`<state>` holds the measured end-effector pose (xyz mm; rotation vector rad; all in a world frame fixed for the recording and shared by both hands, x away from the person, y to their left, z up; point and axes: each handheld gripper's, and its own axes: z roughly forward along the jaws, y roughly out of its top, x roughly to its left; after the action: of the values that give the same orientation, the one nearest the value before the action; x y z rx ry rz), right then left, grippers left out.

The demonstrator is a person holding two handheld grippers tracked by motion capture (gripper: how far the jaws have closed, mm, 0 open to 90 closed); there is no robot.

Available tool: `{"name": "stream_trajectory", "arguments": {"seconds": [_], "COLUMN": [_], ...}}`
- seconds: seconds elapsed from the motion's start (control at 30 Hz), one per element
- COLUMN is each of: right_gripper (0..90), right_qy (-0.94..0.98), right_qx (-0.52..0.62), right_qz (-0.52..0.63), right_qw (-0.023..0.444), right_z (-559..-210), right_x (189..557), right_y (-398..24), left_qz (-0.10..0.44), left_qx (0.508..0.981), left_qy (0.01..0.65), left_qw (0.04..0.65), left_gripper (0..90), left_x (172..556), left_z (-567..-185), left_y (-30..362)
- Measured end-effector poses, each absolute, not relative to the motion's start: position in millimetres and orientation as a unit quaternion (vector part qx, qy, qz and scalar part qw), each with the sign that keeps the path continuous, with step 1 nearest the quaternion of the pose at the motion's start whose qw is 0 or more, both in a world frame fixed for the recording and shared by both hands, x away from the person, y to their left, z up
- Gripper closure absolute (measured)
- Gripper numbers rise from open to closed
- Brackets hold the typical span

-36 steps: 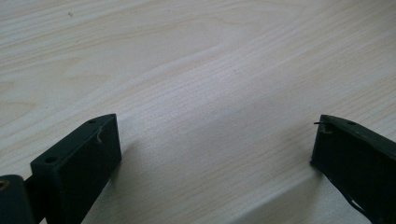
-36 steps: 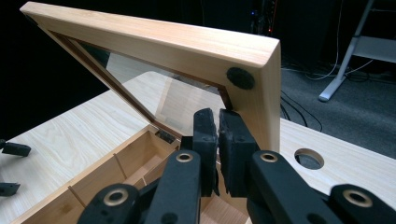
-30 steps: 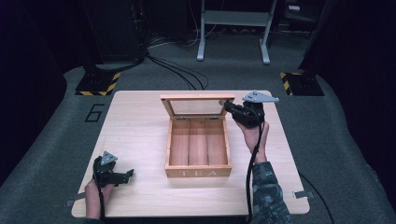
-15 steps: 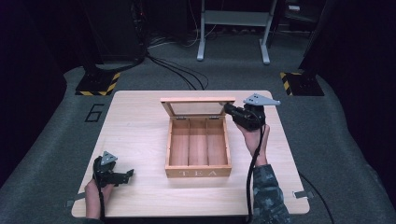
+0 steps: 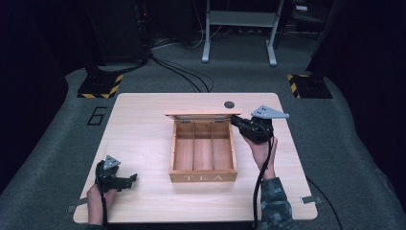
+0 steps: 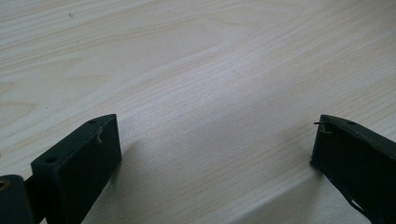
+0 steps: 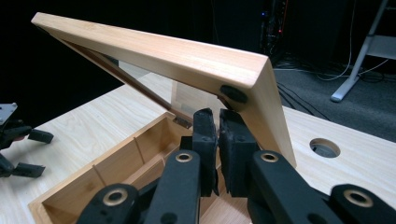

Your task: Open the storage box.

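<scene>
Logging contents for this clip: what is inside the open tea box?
The tea box holds nothing visible: two thin dividers split it into three bare wooden compartments. The raised lid and the right gripper at its corner cover a little of the back edge.

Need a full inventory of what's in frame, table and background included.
Tea box: 1, light wood, "TEA" on its front, three empty compartments, middle of the table.
Lid: 1, wood frame with clear pane, hinged at the box's far edge, raised.
Table: 1, pale wood, round hole near its far edge.
Striped bases: 2, black and yellow, on the floor off the far corners.
Metal stand: 1, grey, on the floor behind the table.
Cables: several, black, on the grey floor.
Left gripper: 1, black, near-left of the table, jaws apart.
Right gripper: 1, black, shut, under the lid's corner.
</scene>
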<state>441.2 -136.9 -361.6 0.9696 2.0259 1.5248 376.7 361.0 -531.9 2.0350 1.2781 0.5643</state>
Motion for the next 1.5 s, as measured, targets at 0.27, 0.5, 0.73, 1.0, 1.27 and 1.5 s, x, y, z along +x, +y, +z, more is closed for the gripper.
{"name": "stream_trajectory", "arguments": {"seconds": [0.27, 0.5, 0.73, 1.0, 1.27, 1.5], "right_gripper": [84.9, 85.0, 85.3, 85.5, 85.7, 85.9], "right_qy": [0.73, 0.731, 0.735, 0.738, 0.741, 0.753], "right_qx": [0.349, 0.347, 0.351, 0.356, 0.37, 0.379], "right_qz": [0.551, 0.553, 0.551, 0.546, 0.539, 0.518], "right_qw": [0.202, 0.195, 0.184, 0.172, 0.15, 0.144], "right_z": [-374, -386, -407, -425, -456, -476], "right_x": [427, 417, 404, 397, 390, 377], "right_y": [-138, -138, -138, -138, -139, -138], "left_qz": [0.215, 0.214, 0.216, 0.213, 0.213, 0.215], "left_qx": [0.778, 0.778, 0.777, 0.779, 0.779, 0.777], "left_qy": [0.489, 0.49, 0.49, 0.489, 0.489, 0.49], "left_qw": [0.33, 0.33, 0.33, 0.329, 0.329, 0.331], "left_gripper": [1.2, 1.2, 1.2, 1.2, 1.2, 1.2], "left_x": [377, 377, 377, 377, 377, 377], "left_z": [-532, -532, -532, -531, -531, -532], "left_y": [361, 361, 361, 361, 361, 361]}}
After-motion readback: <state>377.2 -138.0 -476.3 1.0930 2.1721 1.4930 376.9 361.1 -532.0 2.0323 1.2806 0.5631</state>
